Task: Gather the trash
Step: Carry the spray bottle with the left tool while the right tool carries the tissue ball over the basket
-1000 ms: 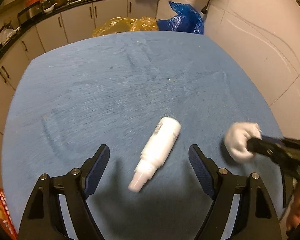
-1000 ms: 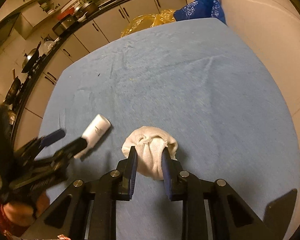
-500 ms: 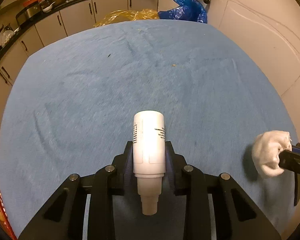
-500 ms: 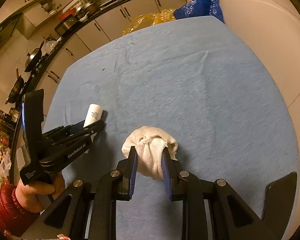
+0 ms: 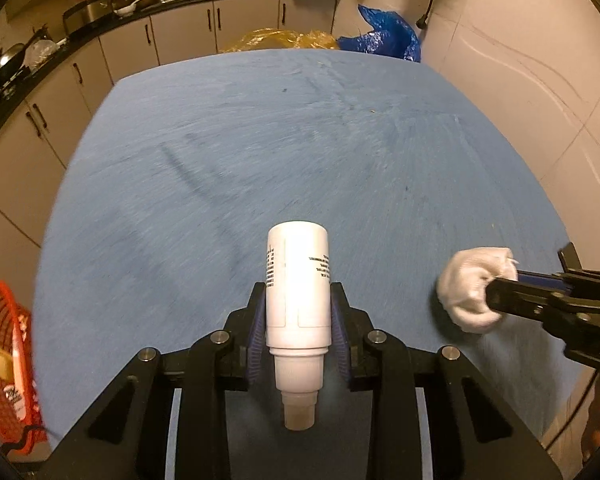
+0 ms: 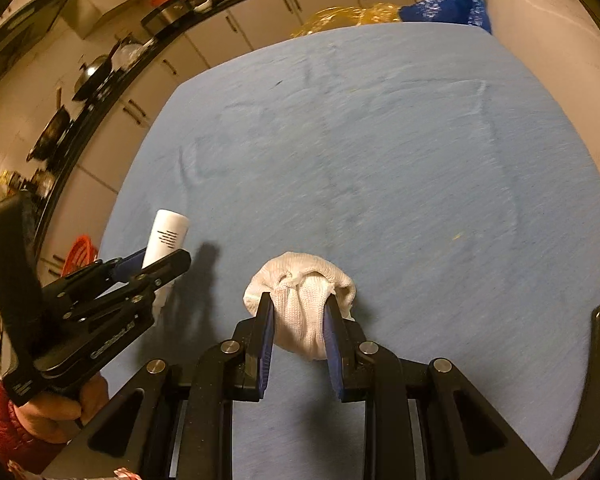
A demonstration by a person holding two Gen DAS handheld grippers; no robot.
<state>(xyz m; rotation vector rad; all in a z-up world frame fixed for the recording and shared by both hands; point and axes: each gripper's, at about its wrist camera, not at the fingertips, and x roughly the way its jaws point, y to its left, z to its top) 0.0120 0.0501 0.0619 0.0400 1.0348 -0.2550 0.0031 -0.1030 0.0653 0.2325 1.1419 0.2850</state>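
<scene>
Both tongs loaded, carrying trash over the table

The left tongs clamp a white bottle, the right tongs a balled cloth; the smooth bottle could slip before reaching the red basket far left.

White bottle with black print between black tongs' blue pads; white knitted wad likewise; blue cloth beneath; red basket far left.
</scene>
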